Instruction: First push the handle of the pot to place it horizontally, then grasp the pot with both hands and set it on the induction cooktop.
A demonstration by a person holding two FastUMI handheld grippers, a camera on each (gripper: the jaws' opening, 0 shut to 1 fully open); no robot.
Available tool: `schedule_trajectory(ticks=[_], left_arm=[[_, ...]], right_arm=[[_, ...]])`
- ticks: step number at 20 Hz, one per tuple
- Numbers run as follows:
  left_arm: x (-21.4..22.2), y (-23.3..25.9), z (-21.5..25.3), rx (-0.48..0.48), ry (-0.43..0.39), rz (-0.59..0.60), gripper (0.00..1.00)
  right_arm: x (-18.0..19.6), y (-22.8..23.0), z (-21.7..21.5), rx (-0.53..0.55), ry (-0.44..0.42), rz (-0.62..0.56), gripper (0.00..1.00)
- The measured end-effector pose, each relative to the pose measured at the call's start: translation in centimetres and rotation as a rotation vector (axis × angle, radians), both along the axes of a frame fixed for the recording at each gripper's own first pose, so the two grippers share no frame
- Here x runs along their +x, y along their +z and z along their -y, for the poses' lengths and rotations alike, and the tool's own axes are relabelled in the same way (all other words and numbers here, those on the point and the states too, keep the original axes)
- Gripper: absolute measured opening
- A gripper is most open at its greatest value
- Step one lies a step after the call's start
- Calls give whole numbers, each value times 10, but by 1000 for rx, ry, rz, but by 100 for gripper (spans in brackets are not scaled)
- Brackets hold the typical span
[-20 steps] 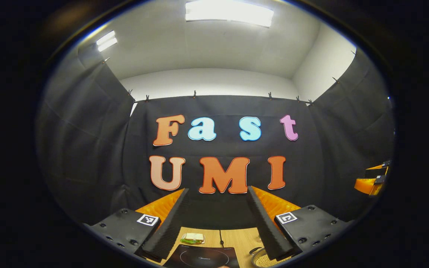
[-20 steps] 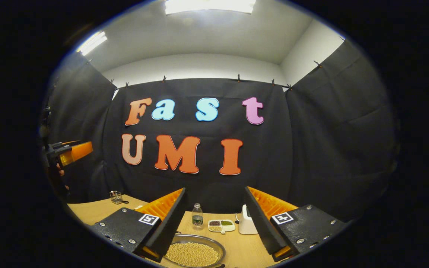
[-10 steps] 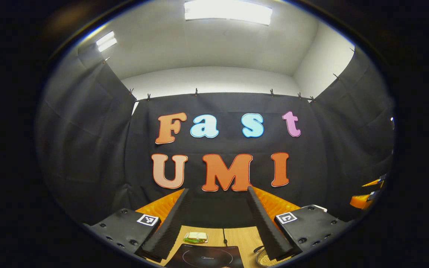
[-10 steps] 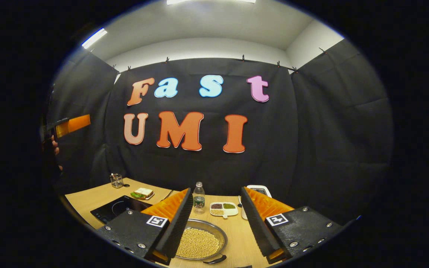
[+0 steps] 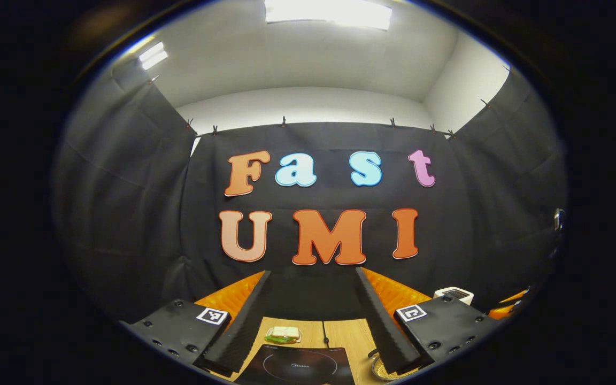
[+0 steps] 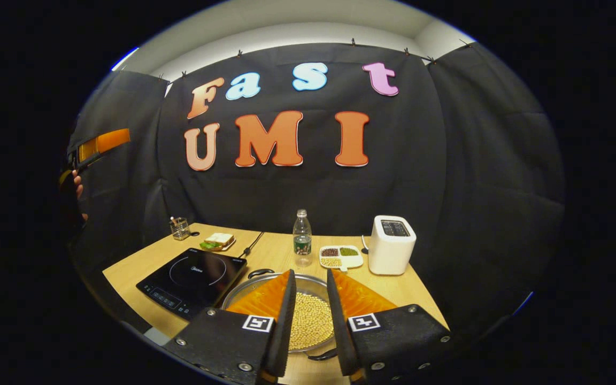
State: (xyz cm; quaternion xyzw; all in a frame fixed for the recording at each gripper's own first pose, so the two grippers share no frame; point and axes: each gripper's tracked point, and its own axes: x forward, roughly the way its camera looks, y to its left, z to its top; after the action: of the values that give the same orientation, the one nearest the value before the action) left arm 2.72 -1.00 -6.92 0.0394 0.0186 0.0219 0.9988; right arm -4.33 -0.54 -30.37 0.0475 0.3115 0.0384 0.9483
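- I judge the first step is barely begun: neither tool touches the pot, and its handles do not yet lie level across the table, as best I can tell.
- My left gripper point(image 5: 310, 321) is held high with its fingers spread wide and nothing between them; past them I see the induction cooktop point(image 5: 300, 368) low in the left gripper view, and the hand point(image 6: 77, 184) holding this tool shows far off to the left in the right gripper view.
- The induction cooktop point(image 6: 193, 280) lies on the table point(image 6: 420, 299), just left of the pot point(image 6: 308, 315) and very nearly touching it.
- The pot sits mid-table, wide and shallow, full of pale beans, one handle point(image 6: 260, 272) at the far rim and another at the near rim.
- My right gripper point(image 6: 308, 321) hangs over the pot with its fingers drawn close, a narrow gap between them, holding nothing.
- Next I must lower it beside a handle and push sideways, gently, lest the beans spill.
- Behind the pot stand a glass point(image 6: 179, 229), a sandwich plate point(image 6: 217, 241), a cord, a water bottle point(image 6: 302, 238), a divided dish point(image 6: 341, 256) and a toaster point(image 6: 391, 245); the bottle and dish are nearest a swinging far handle.
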Motion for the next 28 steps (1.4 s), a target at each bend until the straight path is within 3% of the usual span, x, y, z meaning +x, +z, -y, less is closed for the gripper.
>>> schedule_trajectory(ticks=[5,6,7,10,12,14,19,28], left_arm=[[3,-11,-3,-6,4,-44,100],[4,-13,-5,-7,6,-48,94],[5,-14,-6,-10,8,-52,100],[6,-15,-14,12,27,-41,99],[7,-16,-15,34,33,-29,100],[7,-21,-11,22,21,-39,94],[11,-25,-18,16,25,-47,99],[12,-39,-34,-19,43,-84,99]], right_arm=[[-27,-48,-13,80,7,-178,17],[-33,-55,-14,95,8,-207,13],[-39,-61,-17,109,14,-231,10],[-61,-76,-25,142,39,-295,4],[-71,-87,-27,134,45,-337,3],[-81,-94,-28,133,50,-373,3],[-94,-123,-27,118,13,-498,1],[-128,-141,-55,347,-50,-782,0]])
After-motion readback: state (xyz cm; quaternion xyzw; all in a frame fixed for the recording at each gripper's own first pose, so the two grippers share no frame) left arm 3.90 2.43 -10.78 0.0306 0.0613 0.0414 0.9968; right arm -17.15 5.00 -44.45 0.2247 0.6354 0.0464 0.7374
